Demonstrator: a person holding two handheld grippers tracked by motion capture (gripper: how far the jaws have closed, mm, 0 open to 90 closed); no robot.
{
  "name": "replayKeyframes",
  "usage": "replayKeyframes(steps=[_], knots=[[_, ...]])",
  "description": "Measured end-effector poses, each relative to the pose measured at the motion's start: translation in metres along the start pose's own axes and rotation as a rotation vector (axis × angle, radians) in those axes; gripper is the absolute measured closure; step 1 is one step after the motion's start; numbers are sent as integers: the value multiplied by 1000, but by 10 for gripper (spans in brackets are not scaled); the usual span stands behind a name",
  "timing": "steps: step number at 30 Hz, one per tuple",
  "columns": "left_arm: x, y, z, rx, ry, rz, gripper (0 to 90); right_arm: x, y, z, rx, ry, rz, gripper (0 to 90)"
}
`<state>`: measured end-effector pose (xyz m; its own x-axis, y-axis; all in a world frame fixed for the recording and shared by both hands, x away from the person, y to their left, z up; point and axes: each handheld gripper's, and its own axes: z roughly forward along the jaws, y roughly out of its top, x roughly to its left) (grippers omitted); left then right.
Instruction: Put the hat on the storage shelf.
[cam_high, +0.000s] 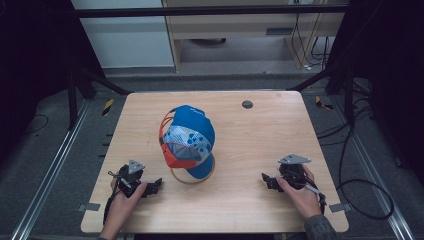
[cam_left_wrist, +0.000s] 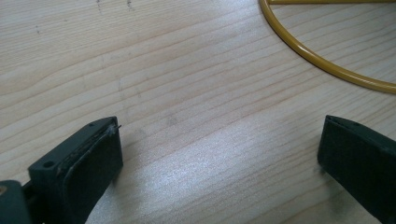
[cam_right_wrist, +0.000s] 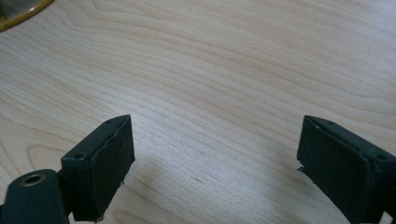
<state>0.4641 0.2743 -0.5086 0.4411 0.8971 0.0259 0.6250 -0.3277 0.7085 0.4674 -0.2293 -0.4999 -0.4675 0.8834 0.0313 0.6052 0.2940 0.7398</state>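
A blue cap (cam_high: 192, 135) with a white patterned panel and orange-red trim sits on a gold wire stand (cam_high: 191, 179) at the middle of the wooden table (cam_high: 250, 150). My left gripper (cam_high: 154, 187) rests on the table at the front left, held by a hand, jaws wide apart with only bare wood between them (cam_left_wrist: 219, 154); an arc of the gold ring (cam_left_wrist: 322, 60) lies ahead of it. My right gripper (cam_high: 267, 180) rests at the front right, also open over bare wood (cam_right_wrist: 215, 154), with a bit of the ring (cam_right_wrist: 18, 14) at the upper left.
A small dark round disc (cam_high: 247, 104) lies near the table's far edge. Metal rails and loose cables run along the floor on both sides. A pale cabinet stands beyond the table.
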Motion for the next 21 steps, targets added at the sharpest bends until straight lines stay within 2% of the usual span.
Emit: replayKeyframes(steps=[5, 11, 14, 21], knots=[[0, 0, 0, 0, 0, 0, 0, 4, -5, 8, 19, -14, 6, 100], [0, 0, 0, 1, -1, 2, 0, 10, -7, 11, 8, -49, -3, 71], [0, 0, 1, 0, -4, -4, 0, 11, -6, 11, 11, -42, 8, 65], [2, 3, 3, -2, -6, -5, 0, 12, -7, 11, 7, -60, 7, 66]])
